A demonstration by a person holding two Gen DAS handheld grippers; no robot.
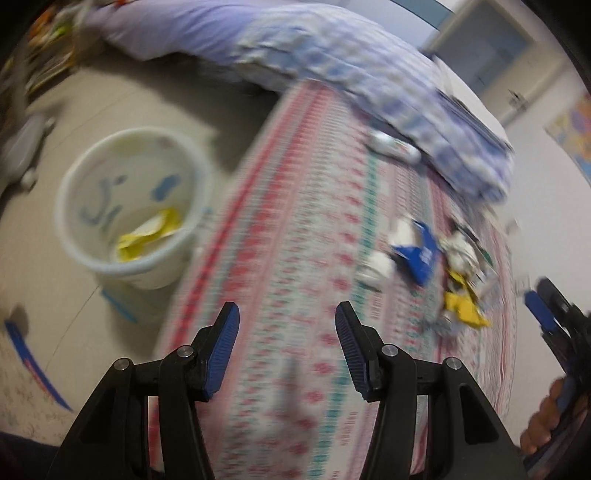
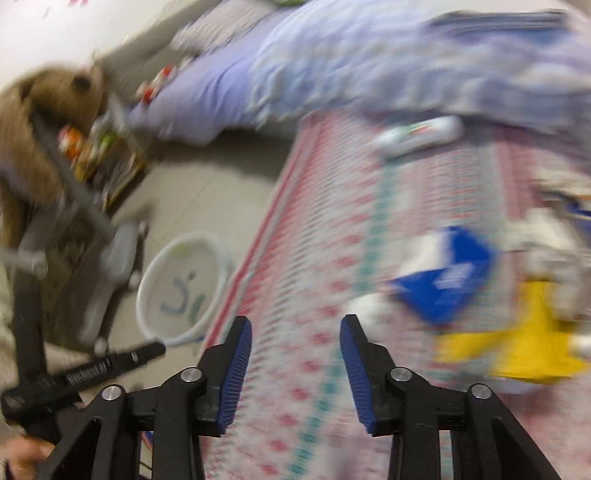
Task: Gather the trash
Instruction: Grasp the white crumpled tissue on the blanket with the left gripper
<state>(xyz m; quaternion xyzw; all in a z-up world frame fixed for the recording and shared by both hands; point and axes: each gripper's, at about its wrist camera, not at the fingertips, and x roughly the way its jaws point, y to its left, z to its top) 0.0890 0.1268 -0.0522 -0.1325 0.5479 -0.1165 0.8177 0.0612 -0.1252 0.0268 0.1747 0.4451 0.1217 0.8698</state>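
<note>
A pile of trash lies on the patterned bed sheet (image 1: 295,229): a blue and white wrapper (image 1: 417,251), a yellow wrapper (image 1: 461,306) and crumpled white paper (image 1: 461,251). A white tube (image 1: 395,146) lies farther back by the quilt. A white bin (image 1: 129,206) on the floor holds yellow wrappers. My left gripper (image 1: 287,314) is open and empty over the bed edge. My right gripper (image 2: 295,328) is open and empty, left of the blue wrapper (image 2: 447,277) and yellow wrapper (image 2: 517,350). The bin (image 2: 184,284) and the tube (image 2: 421,134) also show in the right wrist view. Both views are blurred.
A folded blue checked quilt (image 1: 369,74) and a lilac pillow (image 1: 177,26) lie at the back of the bed. A brown teddy bear (image 2: 44,122), a grey chair base (image 2: 114,266) and cluttered shelves stand left of the bin on the tiled floor.
</note>
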